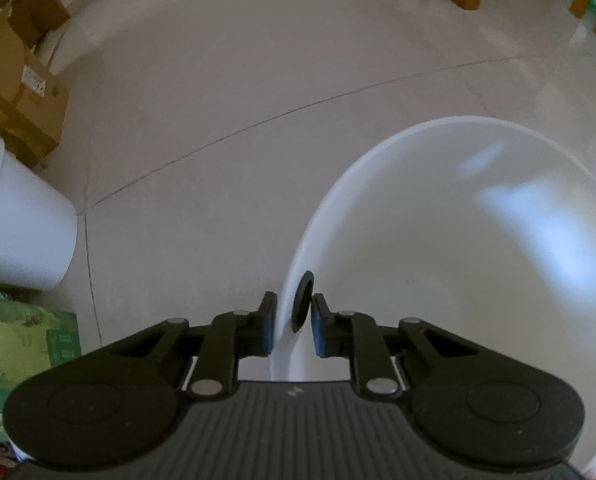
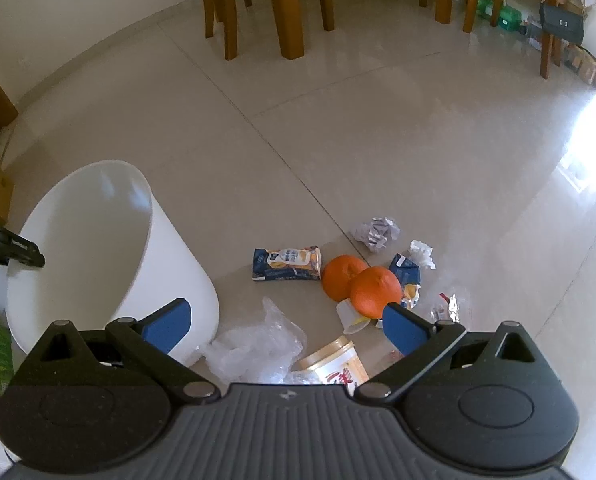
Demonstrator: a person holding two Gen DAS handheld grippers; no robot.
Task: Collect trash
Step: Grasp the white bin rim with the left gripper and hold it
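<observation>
Left wrist: left gripper (image 1: 293, 326) apparently pinches bin (image 1: 458, 240) rim; right gripper (image 2: 287, 326) wide

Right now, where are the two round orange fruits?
In the right wrist view, the two oranges lie touching on the tiled floor, right of the tilted white bin, between a blue snack packet and a blue carton.

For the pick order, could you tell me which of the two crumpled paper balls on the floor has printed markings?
The larger crumpled paper ball, farther from the open right gripper, shows purple-grey print; the smaller white wad is plain.
</observation>
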